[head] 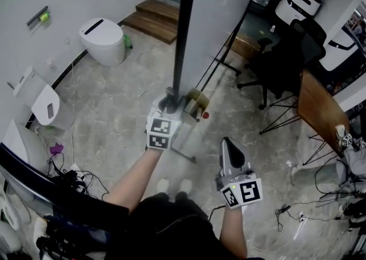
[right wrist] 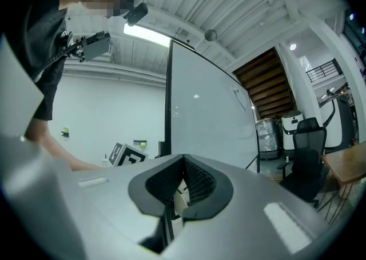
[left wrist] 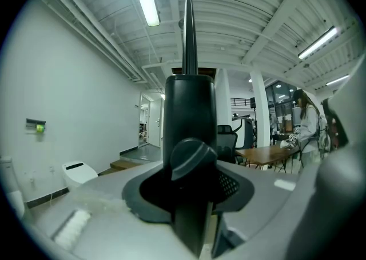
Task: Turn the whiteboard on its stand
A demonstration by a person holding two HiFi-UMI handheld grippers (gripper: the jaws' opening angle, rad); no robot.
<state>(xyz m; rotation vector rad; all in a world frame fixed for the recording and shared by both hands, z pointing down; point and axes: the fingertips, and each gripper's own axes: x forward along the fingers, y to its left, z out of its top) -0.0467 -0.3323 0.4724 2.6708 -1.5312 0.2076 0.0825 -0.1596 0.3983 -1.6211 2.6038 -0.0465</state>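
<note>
We've got our left hand-held gripper (head: 171, 103) clamped on the whiteboard (head: 220, 13) at its black upright edge, dead ahead. Our right hand-held gripper (head: 230, 146) hangs closed, empty, well short of it.

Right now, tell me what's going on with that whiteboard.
A person stands at the whiteboard with a gripper in each hand. The left gripper is clamped on the board's black side post, right by a black knob. The right gripper is shut on nothing and hangs apart from the board, nearer the person. The board stands edge-on to the person.
</note>
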